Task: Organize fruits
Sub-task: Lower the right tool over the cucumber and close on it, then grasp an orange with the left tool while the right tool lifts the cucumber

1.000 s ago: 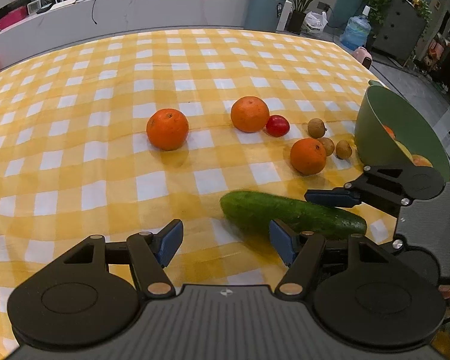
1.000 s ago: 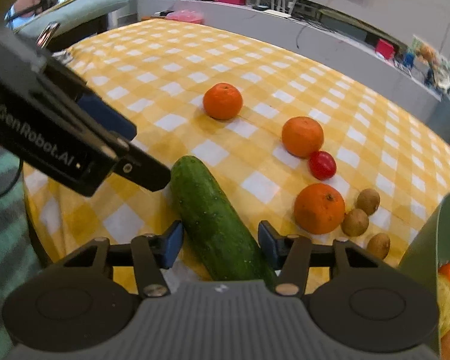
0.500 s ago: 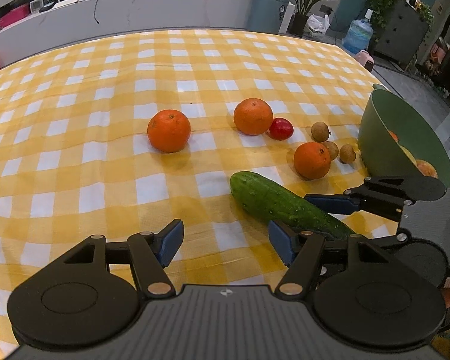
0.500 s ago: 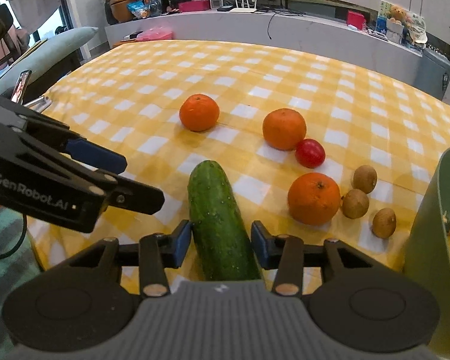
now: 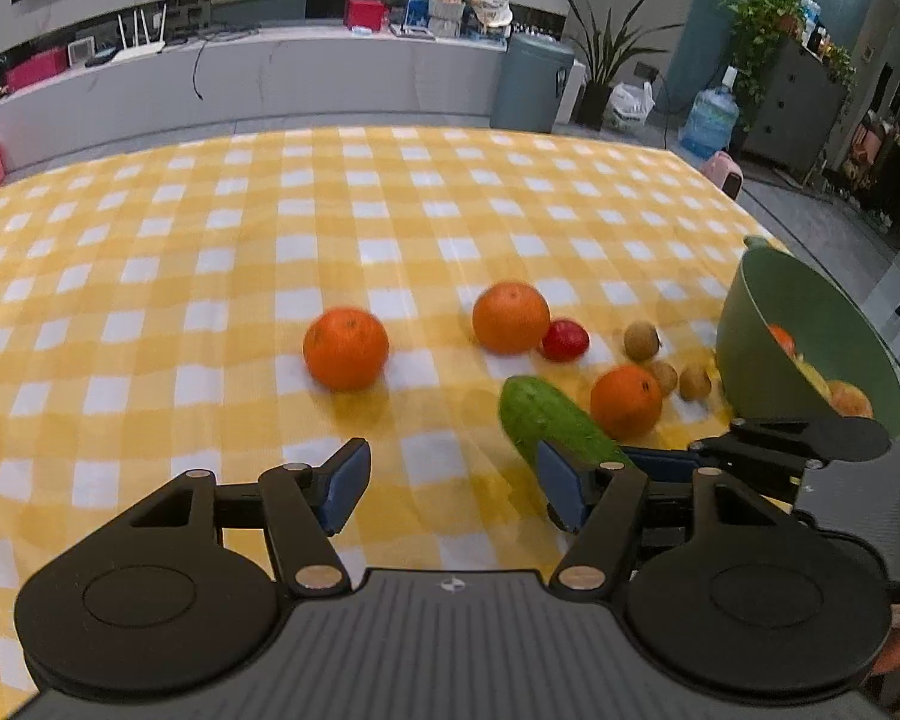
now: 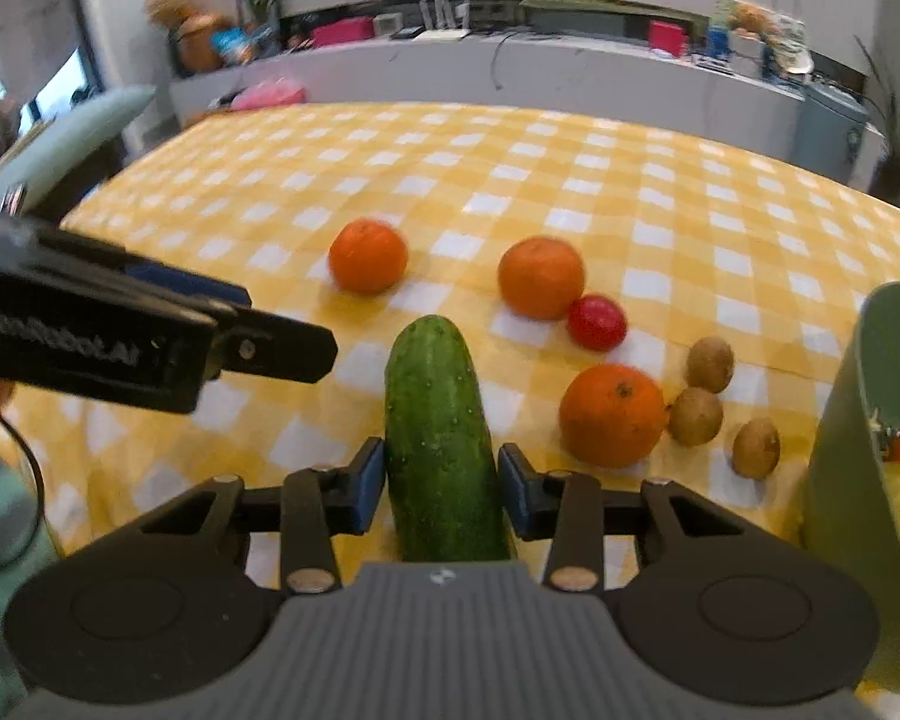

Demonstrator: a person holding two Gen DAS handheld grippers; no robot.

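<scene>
A green cucumber (image 6: 438, 408) lies on the yellow checked tablecloth (image 6: 570, 180), its near end between my right gripper's (image 6: 441, 495) blue pads. The jaws are closing and both pads touch its sides. In the left wrist view the cucumber (image 5: 546, 420) sits right of my left gripper (image 5: 453, 492), which is open over bare cloth. Three oranges (image 5: 345, 348) (image 5: 510, 317) (image 5: 626, 402), a red tomato (image 5: 564, 339) and three small brown fruits (image 5: 640, 340) lie beyond. A green bowl (image 5: 750, 330) holding fruit stands at the right.
The bowl (image 6: 840, 420) stands close to the right of my right gripper. My left gripper's fingers (image 6: 270, 348) reach in from the left in the right wrist view. A grey counter (image 5: 270, 78), a bin (image 5: 531, 84) and plants stand beyond the table's far edge.
My right gripper's jaws have narrowed onto the cucumber, which now lies straight along that gripper's fingers. The left wrist view has tipped up a little, showing more of the room.
</scene>
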